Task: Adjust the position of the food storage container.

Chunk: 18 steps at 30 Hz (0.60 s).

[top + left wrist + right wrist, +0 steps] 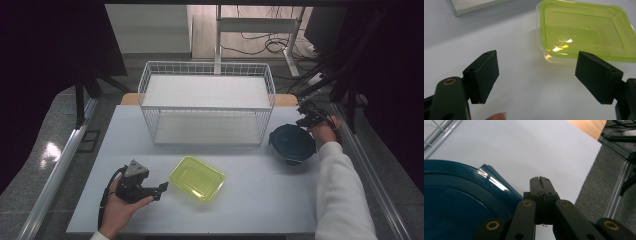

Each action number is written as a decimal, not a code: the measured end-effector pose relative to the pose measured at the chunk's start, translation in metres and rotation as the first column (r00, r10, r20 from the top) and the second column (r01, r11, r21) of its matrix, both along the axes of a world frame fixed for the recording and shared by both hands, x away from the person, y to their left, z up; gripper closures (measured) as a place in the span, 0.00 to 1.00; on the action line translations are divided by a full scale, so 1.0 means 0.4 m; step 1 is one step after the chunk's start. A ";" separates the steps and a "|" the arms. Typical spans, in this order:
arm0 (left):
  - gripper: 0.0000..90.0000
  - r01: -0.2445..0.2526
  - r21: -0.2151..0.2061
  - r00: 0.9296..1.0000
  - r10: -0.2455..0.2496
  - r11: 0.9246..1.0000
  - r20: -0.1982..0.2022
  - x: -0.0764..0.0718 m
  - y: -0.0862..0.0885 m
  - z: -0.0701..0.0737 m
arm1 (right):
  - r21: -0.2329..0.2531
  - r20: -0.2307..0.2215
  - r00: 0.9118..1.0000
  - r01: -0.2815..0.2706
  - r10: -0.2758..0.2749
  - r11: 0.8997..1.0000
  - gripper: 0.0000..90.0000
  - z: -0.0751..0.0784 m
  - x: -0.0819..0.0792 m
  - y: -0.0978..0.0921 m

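Note:
A yellow-green clear plastic container (197, 178) (586, 30) lies on the white table, near the front middle. My left gripper (161, 190) (536, 75) is just left of it, open, with nothing between its jaws. A round dark blue lidded container (291, 143) (456, 205) sits at the right, beside the rack. My right gripper (302, 116) (540, 180) is at that container's far right edge, jaws pressed together with nothing between them, beside a tab of the blue lid.
A white wire rack (207, 102) with two shelves stands at the back middle of the table (125, 145). The table's right edge (586, 172) and a metal rail (619, 192) lie close to my right gripper. Cables lie on the floor behind.

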State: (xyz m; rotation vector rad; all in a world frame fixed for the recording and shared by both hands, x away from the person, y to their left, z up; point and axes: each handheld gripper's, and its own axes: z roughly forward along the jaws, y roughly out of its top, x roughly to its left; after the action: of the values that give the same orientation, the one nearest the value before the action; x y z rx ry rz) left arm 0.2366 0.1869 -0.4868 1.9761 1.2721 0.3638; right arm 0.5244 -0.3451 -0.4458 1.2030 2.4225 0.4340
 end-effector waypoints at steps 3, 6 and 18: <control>0.21 0.000 0.003 1.000 0.000 1.000 0.001 0.000 -0.001 0.000 | -0.020 0.001 1.000 -0.011 0.011 1.000 0.99 -0.002 0.001 0.006; 0.21 0.005 0.008 1.000 -0.005 1.000 0.001 -0.001 -0.002 0.000 | -0.003 -0.006 1.000 -0.012 0.012 1.000 0.99 -0.004 0.001 0.006; 0.21 0.014 0.003 1.000 -0.014 1.000 0.000 -0.001 -0.005 0.001 | 0.030 -0.050 0.998 -0.048 0.050 0.998 0.99 -0.016 -0.040 0.041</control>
State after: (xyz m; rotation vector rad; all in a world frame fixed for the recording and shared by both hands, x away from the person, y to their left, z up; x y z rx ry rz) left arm 0.2362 0.1851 -0.4862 1.9863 1.2576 0.3593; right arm 0.5083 -0.3286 -0.4522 1.1821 2.5012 0.4597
